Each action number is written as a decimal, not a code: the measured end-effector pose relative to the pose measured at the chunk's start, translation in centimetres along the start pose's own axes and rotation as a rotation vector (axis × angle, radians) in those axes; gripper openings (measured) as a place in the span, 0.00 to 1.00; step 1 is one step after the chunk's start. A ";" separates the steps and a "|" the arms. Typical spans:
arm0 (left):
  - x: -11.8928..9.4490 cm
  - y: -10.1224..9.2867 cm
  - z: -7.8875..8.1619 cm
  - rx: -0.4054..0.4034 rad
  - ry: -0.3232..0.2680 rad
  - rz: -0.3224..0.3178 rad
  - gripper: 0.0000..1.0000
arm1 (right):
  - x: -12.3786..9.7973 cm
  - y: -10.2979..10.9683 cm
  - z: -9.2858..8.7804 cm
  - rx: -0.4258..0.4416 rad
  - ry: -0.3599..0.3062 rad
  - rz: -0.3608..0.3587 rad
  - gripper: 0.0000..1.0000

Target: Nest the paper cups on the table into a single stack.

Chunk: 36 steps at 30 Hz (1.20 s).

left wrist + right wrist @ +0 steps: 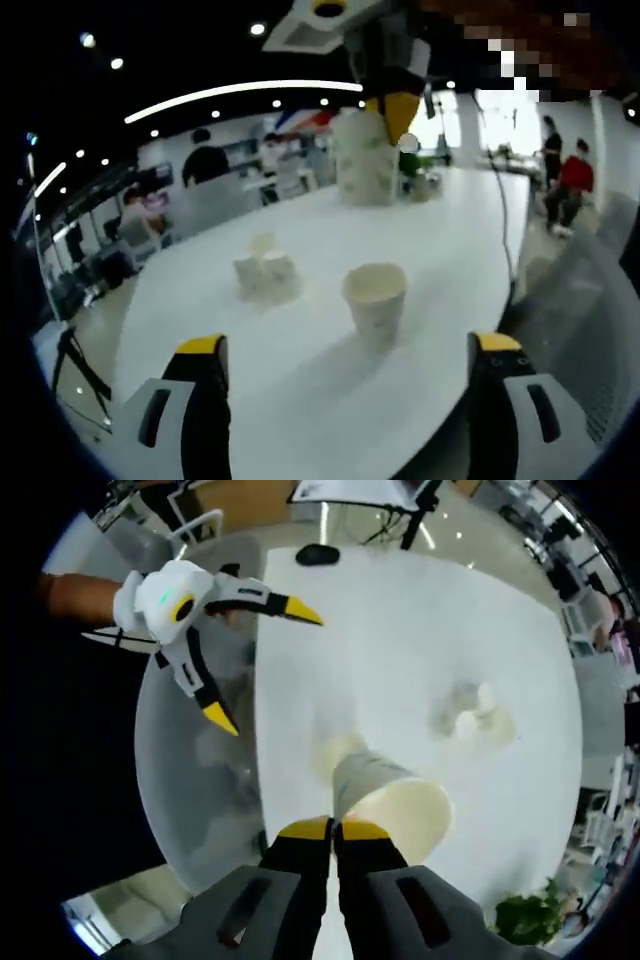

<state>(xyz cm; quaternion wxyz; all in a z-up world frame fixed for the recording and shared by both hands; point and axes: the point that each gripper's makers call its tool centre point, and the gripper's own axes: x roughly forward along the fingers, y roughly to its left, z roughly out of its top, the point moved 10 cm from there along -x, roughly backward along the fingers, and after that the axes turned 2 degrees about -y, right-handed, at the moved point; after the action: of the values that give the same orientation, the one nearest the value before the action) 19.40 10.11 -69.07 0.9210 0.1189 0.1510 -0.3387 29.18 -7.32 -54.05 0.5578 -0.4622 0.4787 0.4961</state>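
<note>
While the right gripper (334,829) is holding a stack of cups (385,798) up above the bench (420,630), its fingers (304,829) are pinching together on the stack's rim, one inside and one outside by the look of it. In the left gripper view that same stack (365,158) is hanging high over the far part of the bench (300,400), the yellow fingertips (398,115) gripping it from above. Held by the rim like this, the stack is keeping its base free, which I judge suits lowering it into another cup.

A single cup (375,300) is standing upright near the bench's right edge, mouth open to the ceiling, just ahead of the left gripper (350,350). That gripper's fingers (200,350) are standing wide apart, empty, framing the cup from the near edge; in the right gripper view it (255,665) is hovering off the bench's rim, fingers splayed. It is probably readying to take or steady that cup.

Further in, towards the bench's middle, a small cluster of cups (266,272) is sitting, too blurred to count; the same cluster (472,718) is lying well apart from the held stack. So several cups are waiting to be nested, and the task seems around midway.
</note>
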 end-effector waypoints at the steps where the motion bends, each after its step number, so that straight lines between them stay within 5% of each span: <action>1: 0.0 0.1 0.0 -0.003 0.000 -0.003 0.98 | 0.1 0.0 0.0 0.001 0.000 0.000 0.00; 8: 0.0 0.2 -0.8 0.042 0.009 -0.033 0.96 | 1.5 -0.2 0.1 0.027 0.011 0.010 0.00; 10: -0.2 1.1 -1.6 -0.064 0.073 -0.007 0.97 | 2.0 -0.2 0.1 0.032 0.015 0.012 0.00; 12: -0.2 1.0 -1.4 0.014 0.037 -0.018 0.96 | 2.3 -0.1 0.2 0.037 0.016 0.016 0.00; 14: 0.1 0.8 -1.3 -0.009 0.066 -0.021 0.97 | 2.6 -0.1 0.2 0.042 0.015 0.019 0.00; 16: 0.0 0.4 -0.6 0.009 0.023 -0.028 0.97 | 3.1 0.1 0.4 0.041 0.018 0.025 0.00; 22: -0.2 1.3 -1.0 -0.047 0.025 -0.002 0.96 | 4.1 0.4 0.7 0.046 0.025 0.038 0.00; 36: 0.3 0.0 -1.5 0.079 0.084 -0.033 0.95 | 7.1 0.3 0.6 0.095 0.031 0.070 0.00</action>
<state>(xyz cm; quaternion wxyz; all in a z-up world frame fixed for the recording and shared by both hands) 19.32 10.40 -70.52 0.9027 0.1667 0.1781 -0.3545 29.32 -5.97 -61.03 0.5542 -0.4258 0.5260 0.4847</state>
